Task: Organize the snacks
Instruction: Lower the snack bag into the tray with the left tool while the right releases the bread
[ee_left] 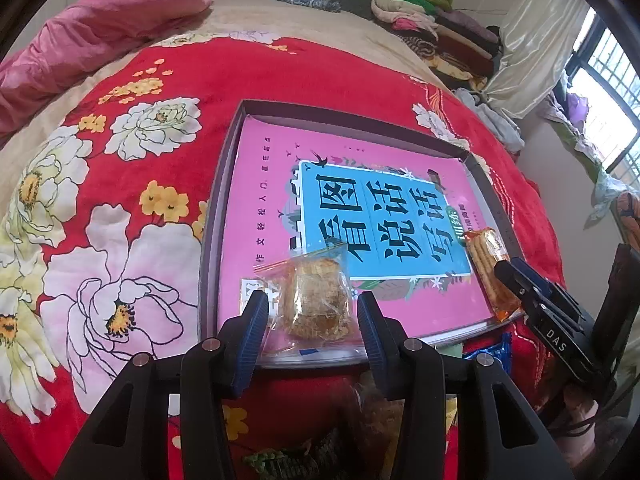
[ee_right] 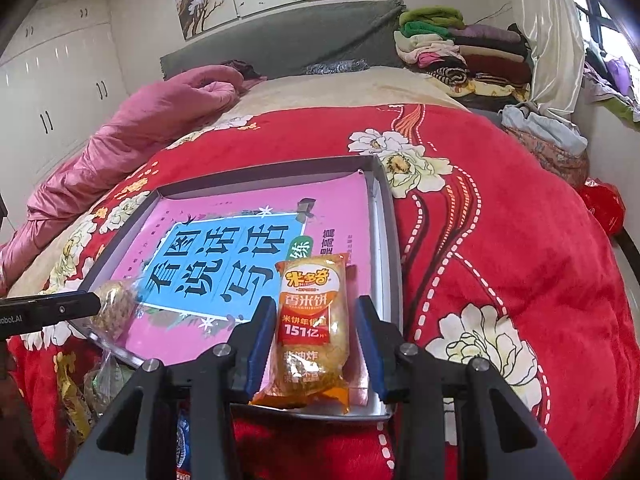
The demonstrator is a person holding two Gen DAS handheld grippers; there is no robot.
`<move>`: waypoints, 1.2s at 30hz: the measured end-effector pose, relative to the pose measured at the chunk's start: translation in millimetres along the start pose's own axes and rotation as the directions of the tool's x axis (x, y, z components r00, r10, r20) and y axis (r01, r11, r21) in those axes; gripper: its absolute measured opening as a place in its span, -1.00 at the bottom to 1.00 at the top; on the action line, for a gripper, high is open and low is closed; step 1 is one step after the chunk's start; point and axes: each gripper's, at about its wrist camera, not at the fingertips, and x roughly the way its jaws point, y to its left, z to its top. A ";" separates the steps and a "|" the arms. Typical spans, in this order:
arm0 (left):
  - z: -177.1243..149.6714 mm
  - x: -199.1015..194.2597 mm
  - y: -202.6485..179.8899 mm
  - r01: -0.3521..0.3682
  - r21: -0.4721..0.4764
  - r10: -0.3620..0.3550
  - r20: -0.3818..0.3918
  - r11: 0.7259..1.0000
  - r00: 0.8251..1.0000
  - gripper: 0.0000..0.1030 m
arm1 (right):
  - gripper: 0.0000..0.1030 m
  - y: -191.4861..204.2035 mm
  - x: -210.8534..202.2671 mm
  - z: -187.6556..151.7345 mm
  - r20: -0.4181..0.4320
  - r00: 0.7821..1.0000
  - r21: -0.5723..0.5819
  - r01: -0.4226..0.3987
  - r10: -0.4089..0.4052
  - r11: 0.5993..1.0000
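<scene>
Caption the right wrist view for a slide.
Right tool open around an orange rice-cracker packet lying in the grey shallow tray on a red floral blanket.

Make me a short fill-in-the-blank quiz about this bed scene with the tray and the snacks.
1. The tray rests on a blanket whose main colour is ____.
2. The book lying in the tray has a ____ cover.
3. The rice cracker packet sits between the fingers of the ____ gripper.
4. The pastry by the left gripper is wrapped in a ____ bag.

Missing words: red; pink; right; clear
</scene>
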 end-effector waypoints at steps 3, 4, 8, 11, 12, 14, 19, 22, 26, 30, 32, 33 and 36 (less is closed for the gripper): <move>-0.3 -1.6 0.1 0.004 0.000 -0.004 0.003 1.000 1.000 -0.07 | -0.20 1.6 -1.0 -0.7 0.001 1.000 -0.011 0.012 -0.012 1.000; -0.6 -2.1 -0.3 0.004 0.001 -0.004 0.004 1.000 1.000 -0.07 | -0.20 2.9 -1.5 -0.9 0.004 1.000 -0.020 0.023 -0.023 1.000; -1.4 -4.4 -1.9 0.010 0.009 -0.010 0.010 1.000 1.000 -0.07 | -0.20 4.1 -3.8 -1.2 0.012 1.000 -0.025 0.027 -0.026 0.999; -1.6 -6.9 -2.6 0.010 0.012 -0.010 0.016 1.000 1.000 -0.07 | -0.17 2.7 -6.8 -1.1 0.018 1.000 -0.016 0.018 -0.018 1.000; -1.6 -7.3 -2.7 0.010 0.014 -0.010 0.017 1.000 1.000 -0.07 | -0.17 2.7 -7.8 -1.1 0.021 1.000 -0.016 0.018 -0.017 1.000; -1.6 -8.8 -3.1 0.004 0.019 -0.004 0.021 1.000 1.000 -0.07 | -0.16 2.8 -8.9 -0.9 0.021 1.000 -0.014 0.011 -0.011 1.000; -2.3 -12.6 -2.8 0.002 0.024 -0.003 0.030 1.000 1.000 -0.03 | -0.14 4.2 -12.8 -1.0 0.027 1.000 -0.015 0.003 -0.003 1.000; -2.4 -15.3 -2.6 0.005 0.025 -0.006 0.038 1.000 0.999 0.03 | -0.11 4.7 -13.9 -0.7 0.029 1.000 -0.013 -0.004 0.004 1.000; -2.0 -18.9 -1.8 -0.004 0.024 0.003 0.050 1.000 0.999 0.12 | -0.03 5.3 -17.3 -0.6 0.037 0.999 -0.011 -0.007 0.008 1.000; -2.4 -23.0 0.0 -0.001 0.020 0.000 0.063 1.000 0.998 0.23 | 0.01 5.5 -20.9 0.3 0.046 0.999 -0.007 -0.013 0.013 1.000; -2.3 -25.7 0.9 0.004 0.017 -0.005 0.073 1.000 0.997 0.31 | 0.07 5.6 -23.2 0.4 0.051 0.999 -0.005 -0.015 0.015 1.000; -2.5 -26.9 0.6 0.004 0.016 -0.006 0.078 1.000 0.997 0.33 | 0.09 5.9 -24.4 0.4 0.053 0.998 -0.003 -0.016 0.016 1.000; -2.5 -31.9 1.0 0.006 0.016 -0.007 0.096 1.000 0.995 0.44 | 0.11 6.7 -27.5 0.3 0.059 0.998 -0.002 -0.019 0.019 1.000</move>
